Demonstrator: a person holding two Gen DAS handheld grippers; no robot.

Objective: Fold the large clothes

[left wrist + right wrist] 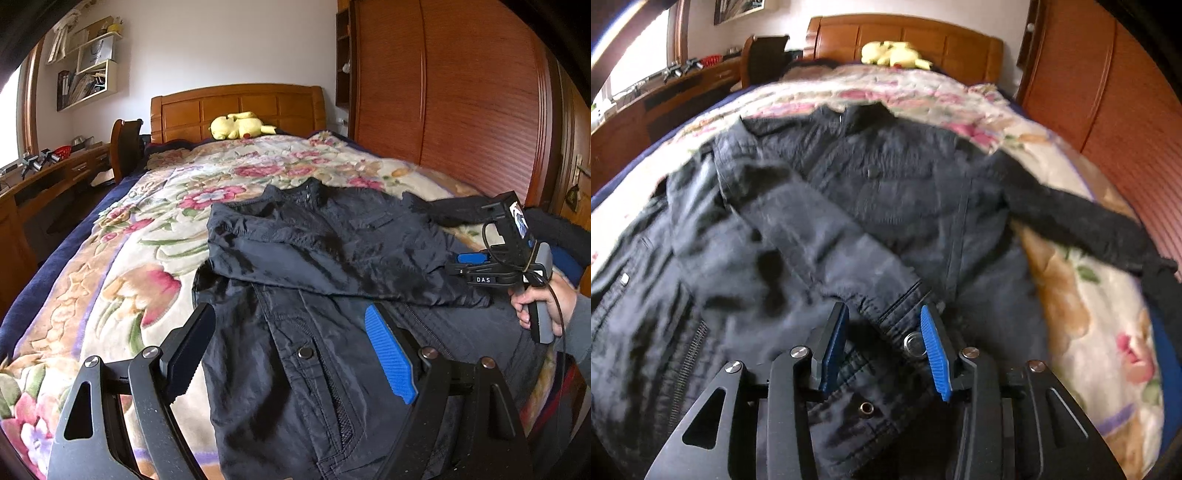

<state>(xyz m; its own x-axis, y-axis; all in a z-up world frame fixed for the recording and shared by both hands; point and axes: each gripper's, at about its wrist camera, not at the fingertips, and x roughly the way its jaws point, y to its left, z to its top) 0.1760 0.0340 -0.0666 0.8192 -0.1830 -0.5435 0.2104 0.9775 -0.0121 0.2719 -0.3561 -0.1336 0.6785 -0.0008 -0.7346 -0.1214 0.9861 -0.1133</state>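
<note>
Closest to the left wrist camera, the left gripper point(291, 350) hangs over the lower front of one dark jacket point(332, 266), its two fingers spread wide with nothing pinched between them; one metal snap point(305, 352) on the jacket's placket shows in the gap. Seen from the right wrist camera, the right gripper point(884, 343) straddles the cuff point(897, 314) of the one sleeve folded across the jacket's chest, jaws partway apart and not pressing the cloth, with one snap button point(915, 343) just beside the blue pad point(934, 354). That picture is blurred, so finer stitching cannot be read. In the left view the same gripper shows at the right edge, carried by one hand point(543, 306) in a grey sleeve. One jacket lies spread on the floral blanket point(147, 236) covering the bed, collar pointing toward the headboard, its second sleeve point(1071, 221) stretched out to the right over the blanket's edge. Farther back, one yellow plush toy point(240, 125) rests against the wooden headboard point(236, 107). One wooden wardrobe point(461, 96) stands right of the bed, and one desk point(55, 177) with a chair point(125, 147) and wall shelves point(88, 70) stands left.
</note>
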